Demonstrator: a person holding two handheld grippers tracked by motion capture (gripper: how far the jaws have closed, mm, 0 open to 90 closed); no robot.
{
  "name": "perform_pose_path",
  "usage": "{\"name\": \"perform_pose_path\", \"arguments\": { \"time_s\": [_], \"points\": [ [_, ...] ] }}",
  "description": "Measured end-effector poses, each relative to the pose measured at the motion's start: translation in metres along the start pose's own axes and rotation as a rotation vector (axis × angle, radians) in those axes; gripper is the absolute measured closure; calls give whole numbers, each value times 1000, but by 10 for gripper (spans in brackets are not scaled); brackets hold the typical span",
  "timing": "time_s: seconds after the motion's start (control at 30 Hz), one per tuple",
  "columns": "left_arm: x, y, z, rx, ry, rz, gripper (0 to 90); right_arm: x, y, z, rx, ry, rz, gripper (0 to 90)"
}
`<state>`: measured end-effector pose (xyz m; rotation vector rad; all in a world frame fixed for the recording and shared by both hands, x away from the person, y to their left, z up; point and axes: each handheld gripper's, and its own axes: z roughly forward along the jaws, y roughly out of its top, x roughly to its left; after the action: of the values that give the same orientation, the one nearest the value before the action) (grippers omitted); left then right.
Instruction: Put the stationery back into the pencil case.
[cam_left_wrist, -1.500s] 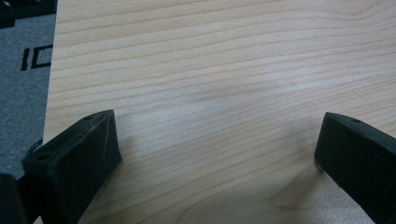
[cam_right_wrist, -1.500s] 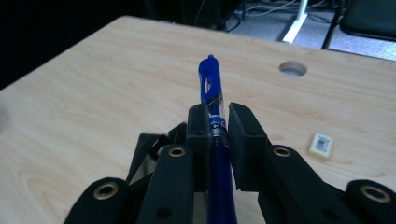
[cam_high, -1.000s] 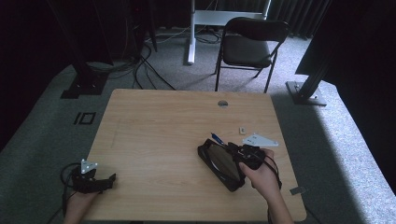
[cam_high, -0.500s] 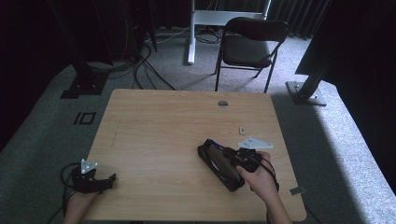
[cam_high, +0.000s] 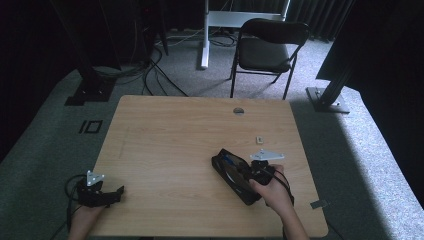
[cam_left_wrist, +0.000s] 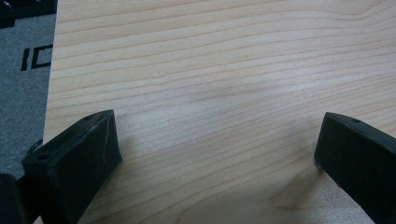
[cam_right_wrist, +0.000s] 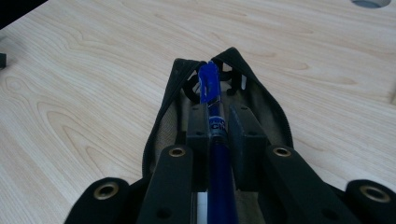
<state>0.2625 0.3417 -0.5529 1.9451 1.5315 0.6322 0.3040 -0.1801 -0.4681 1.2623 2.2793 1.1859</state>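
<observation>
Right hand-held gripper (cam_right_wrist: 218, 135) pinching a blue pen (cam_right_wrist: 211, 93), tip poking into the open black pencil case (cam_right_wrist: 163, 116) lying on the wooden surface (cam_high: 175, 140). Left hand-held gripper (cam_left_wrist: 215, 154) spread wide, nothing between, parked at the near-left corner.

A recording studio or lab space was indicated rather than a home. A plain wooden table (cam_high: 200, 145) with a cable hole near its far edge was set on grey carpet (cam_high: 50, 150). Dark curtains were hung along the far side and the left. Black stand bases (cam_high: 87, 92) and loose cables (cam_high: 155, 65) were seen on the floor at the far left, a white desk leg (cam_high: 205, 35) and a black folding chair (cam_high: 267, 50) beyond the table, and a black metal post (cam_high: 332, 80) at the far right
</observation>
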Motion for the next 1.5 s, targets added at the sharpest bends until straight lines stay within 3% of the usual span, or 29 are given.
{"name": "perform_pose_path", "arguments": {
  "time_s": [1.1, 1.5],
  "points": [
    [0, 0, 0, 0, 0, 0, 2, 4, 5, 49, 150, -48, -53, 793],
    [0, 0, 0, 0, 0, 0, 2, 8, 10, 70, 224, -87, -118, 793]
  ]
}}
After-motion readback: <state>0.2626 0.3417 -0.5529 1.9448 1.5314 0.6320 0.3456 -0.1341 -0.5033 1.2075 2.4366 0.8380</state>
